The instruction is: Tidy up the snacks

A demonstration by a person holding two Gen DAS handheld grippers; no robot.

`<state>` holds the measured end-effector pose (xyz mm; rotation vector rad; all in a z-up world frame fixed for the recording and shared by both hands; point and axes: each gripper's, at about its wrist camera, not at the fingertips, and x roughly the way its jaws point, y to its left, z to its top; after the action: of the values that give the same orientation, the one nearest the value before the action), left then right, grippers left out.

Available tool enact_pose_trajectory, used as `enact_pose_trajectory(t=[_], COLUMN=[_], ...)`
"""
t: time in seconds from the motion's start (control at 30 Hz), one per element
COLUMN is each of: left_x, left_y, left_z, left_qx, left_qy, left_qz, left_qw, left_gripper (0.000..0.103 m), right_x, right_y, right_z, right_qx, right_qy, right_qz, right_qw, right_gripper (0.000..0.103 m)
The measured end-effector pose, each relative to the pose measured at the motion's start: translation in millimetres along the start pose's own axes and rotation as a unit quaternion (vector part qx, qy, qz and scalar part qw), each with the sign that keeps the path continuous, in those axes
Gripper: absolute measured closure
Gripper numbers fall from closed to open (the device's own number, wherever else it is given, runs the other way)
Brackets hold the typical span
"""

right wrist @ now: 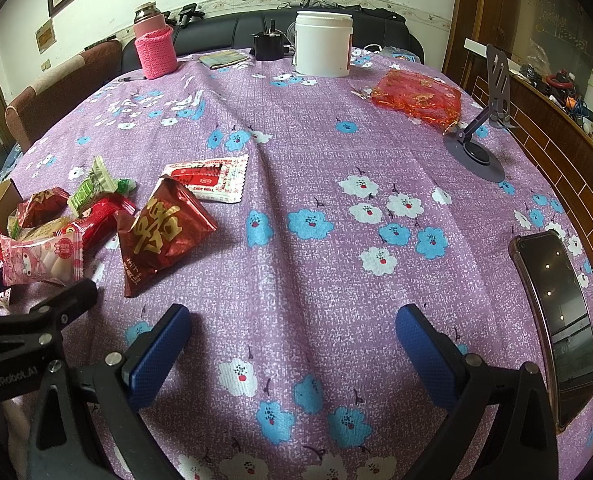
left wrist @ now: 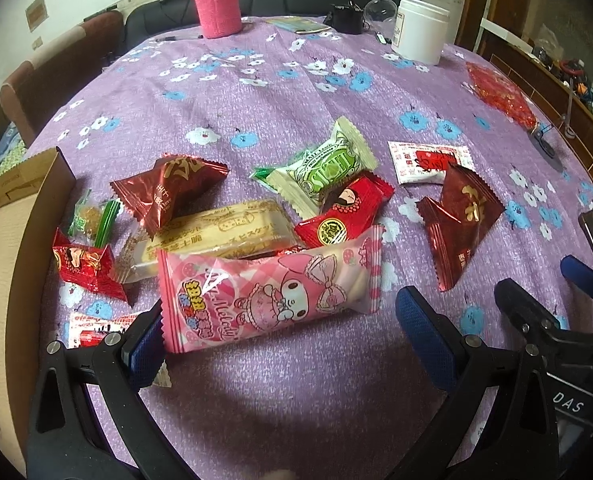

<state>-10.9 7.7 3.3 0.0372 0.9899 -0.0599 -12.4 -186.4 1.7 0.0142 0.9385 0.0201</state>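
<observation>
Here the pink snack packet (left wrist: 272,296) lies between the left claw's (left wrist: 284,344) spread fingers; the right claw (right wrist: 292,352) gapes over bare cloth.

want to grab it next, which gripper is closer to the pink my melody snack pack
Left. The left gripper is open right at the pink snack pack; the right gripper is open over bare cloth, off to the pack's right.

Soft, even daylight, both views sharp
You get fisheye bending and dark corners, a soft shadow on the tablecloth (left wrist: 280,412) near the lens, and small glints on the phone (right wrist: 564,312) screen
</observation>
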Motion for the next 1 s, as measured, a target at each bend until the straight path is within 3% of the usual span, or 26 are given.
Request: enact_pose_trajectory(t=[1.0], left_x=[1.9], left_y=[-1.5], left_z=[1.0], left_qx=[0.001], left_qy=[0.005], left_qz=[-0.002], left_qw=[1.0], left_gripper=[0.0], right_x=[0.1], right_y=[0.1], right_z=[0.1], right_qx=[0.0], right_qy=[0.0], right_qz=[0.0], right_qw=[1.0], right_gripper=[0.0])
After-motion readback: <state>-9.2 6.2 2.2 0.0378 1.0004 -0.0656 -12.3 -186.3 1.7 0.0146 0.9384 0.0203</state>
